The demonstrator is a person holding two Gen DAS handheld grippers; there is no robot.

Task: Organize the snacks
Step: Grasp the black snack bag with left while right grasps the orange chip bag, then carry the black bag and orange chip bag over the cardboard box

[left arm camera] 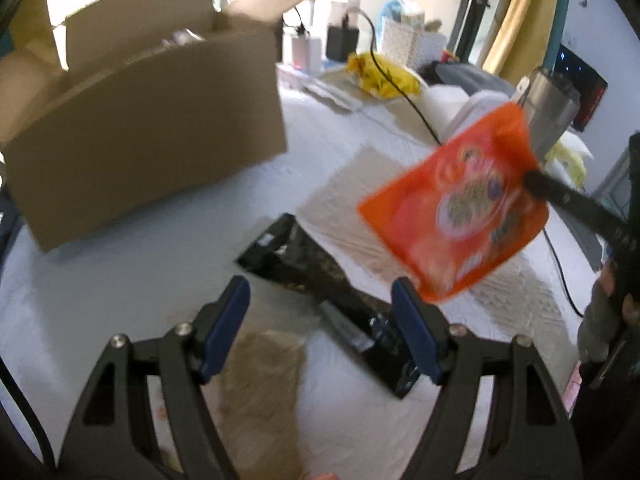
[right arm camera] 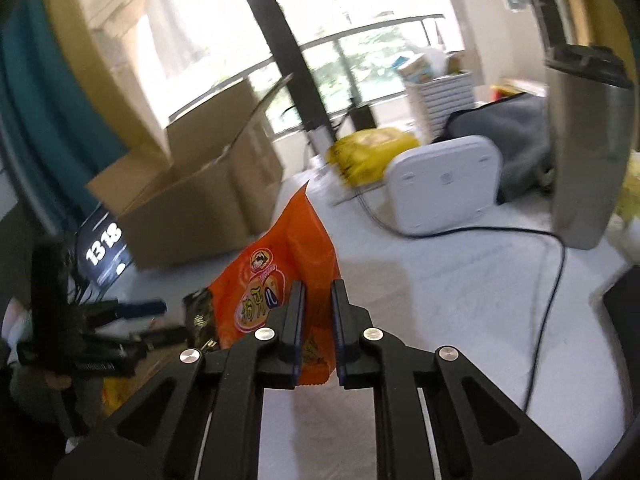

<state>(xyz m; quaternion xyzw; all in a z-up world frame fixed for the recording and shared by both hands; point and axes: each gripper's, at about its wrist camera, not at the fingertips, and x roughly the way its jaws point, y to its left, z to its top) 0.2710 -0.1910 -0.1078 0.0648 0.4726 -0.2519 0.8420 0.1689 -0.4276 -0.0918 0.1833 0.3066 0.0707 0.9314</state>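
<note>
In the right wrist view the right gripper [right arm camera: 317, 308] sits at the bottom centre of the frame with its jaws drawn narrow, pinching the lower edge of an orange snack bag [right arm camera: 280, 280] that stands up between the pads and leans toward the upper left. Behind the bag, in the left half of that frame, an open cardboard box [right arm camera: 200, 208] rests on the white table covering [right arm camera: 460, 280], with its flaps raised. A white device [right arm camera: 444, 184] lies at centre right with a black cable [right arm camera: 552, 264] trailing from it across the covering, a yellow bag [right arm camera: 368, 152] behind it, and a metal tumbler [right arm camera: 588, 148] at the right edge. In the left wrist view the same orange snack bag [left arm camera: 456, 204] hangs in the air at the right of the frame, clear of the table, gripped at its right edge by the right gripper's dark fingers [left arm camera: 538, 182]. The left gripper [left arm camera: 320, 320] fills the bottom of that frame with its blue-padded jaws spread wide and nothing between them. Just beyond its fingertips a black snack packet [left arm camera: 304, 256] lies flat on the covering at centre, and the cardboard box [left arm camera: 152, 128] occupies the upper left. A tan patch, too blurred to identify, lies between the left gripper's arms.
</note>
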